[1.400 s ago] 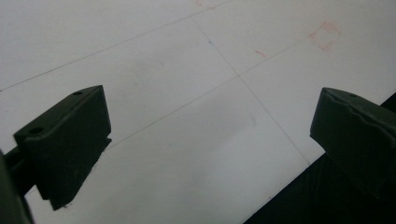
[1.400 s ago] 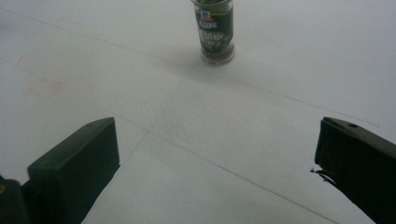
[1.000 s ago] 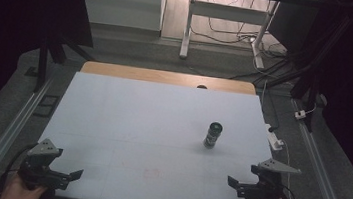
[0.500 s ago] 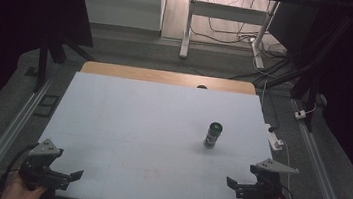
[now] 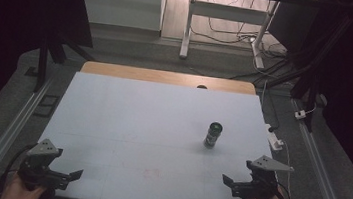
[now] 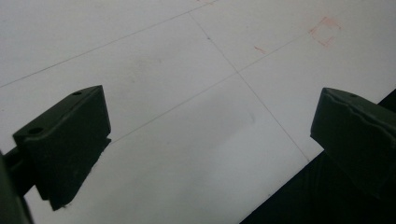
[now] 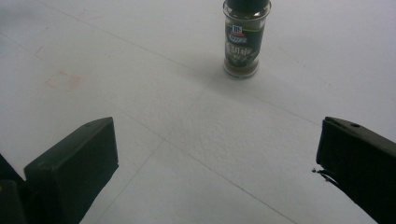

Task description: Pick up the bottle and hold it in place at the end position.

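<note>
Now spice jar (image 7: 246, 38) upright on table (image 5: 136, 125), ahead of right hand-held gripper (image 7: 219, 163); jaws apart, nothing between.

Each gripper, left gripper (image 5: 74, 174) and right gripper (image 5: 226, 179), is black with a grey three-cornered plate on top, blocky jaws with small screw holes, and a black cable.

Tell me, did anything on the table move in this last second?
Hardly. The right gripper drifted very slightly toward the person's edge; nothing was picked up or let go. The spice jar stands upright in the same spot, and the left gripper stays low at its corner, jaws open.
</note>
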### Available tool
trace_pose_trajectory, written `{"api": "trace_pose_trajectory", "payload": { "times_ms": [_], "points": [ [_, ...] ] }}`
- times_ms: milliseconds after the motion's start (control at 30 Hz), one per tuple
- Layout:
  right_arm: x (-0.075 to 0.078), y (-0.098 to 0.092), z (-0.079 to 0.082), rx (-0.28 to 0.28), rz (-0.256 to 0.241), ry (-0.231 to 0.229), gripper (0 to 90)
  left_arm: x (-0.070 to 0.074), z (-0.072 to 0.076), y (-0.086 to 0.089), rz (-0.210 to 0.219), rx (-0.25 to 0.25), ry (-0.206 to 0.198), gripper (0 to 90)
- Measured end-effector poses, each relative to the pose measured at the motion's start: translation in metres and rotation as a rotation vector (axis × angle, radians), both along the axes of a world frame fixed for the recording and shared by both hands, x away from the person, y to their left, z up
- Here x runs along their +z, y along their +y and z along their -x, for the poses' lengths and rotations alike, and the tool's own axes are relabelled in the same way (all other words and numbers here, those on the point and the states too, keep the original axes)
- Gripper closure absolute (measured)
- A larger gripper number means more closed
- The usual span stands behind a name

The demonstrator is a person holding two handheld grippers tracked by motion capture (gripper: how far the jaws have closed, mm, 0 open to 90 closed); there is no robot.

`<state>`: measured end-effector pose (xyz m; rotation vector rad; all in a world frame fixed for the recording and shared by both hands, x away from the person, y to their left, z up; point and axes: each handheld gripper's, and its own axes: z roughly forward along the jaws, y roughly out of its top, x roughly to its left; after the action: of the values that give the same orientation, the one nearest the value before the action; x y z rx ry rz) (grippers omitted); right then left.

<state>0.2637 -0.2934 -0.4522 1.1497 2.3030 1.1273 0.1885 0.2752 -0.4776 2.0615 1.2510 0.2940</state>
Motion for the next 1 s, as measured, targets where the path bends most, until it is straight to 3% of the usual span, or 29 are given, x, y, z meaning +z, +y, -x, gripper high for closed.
{"api": "trace_pose_trajectory", "payload": {
  "times_ms": [233, 467, 700, 1000],
  "points": [
    [0.000, 0.005, -0.005, 0.021, 0.039, -0.013, 0.0, 0.000, 0.000, 0.001, 0.004, 0.005, 0.002, 0.0],
    [0.002, 0.011, -0.014, 0.035, 0.028, -0.015, 0.0, 0.000, 0.000, 0.001, 0.006, 0.005, 0.003, 0.0],
    [0.001, 0.012, -0.025, 0.037, -0.033, -0.011, 0.0, 0.000, -0.001, 0.000, 0.004, 0.007, 0.007, 0.0],
    [-0.003, 0.021, -0.044, 0.042, -0.003, -0.015, 0.0, 0.000, -0.001, 0.001, 0.006, 0.010, 0.014, 0.0]
  ]
}}
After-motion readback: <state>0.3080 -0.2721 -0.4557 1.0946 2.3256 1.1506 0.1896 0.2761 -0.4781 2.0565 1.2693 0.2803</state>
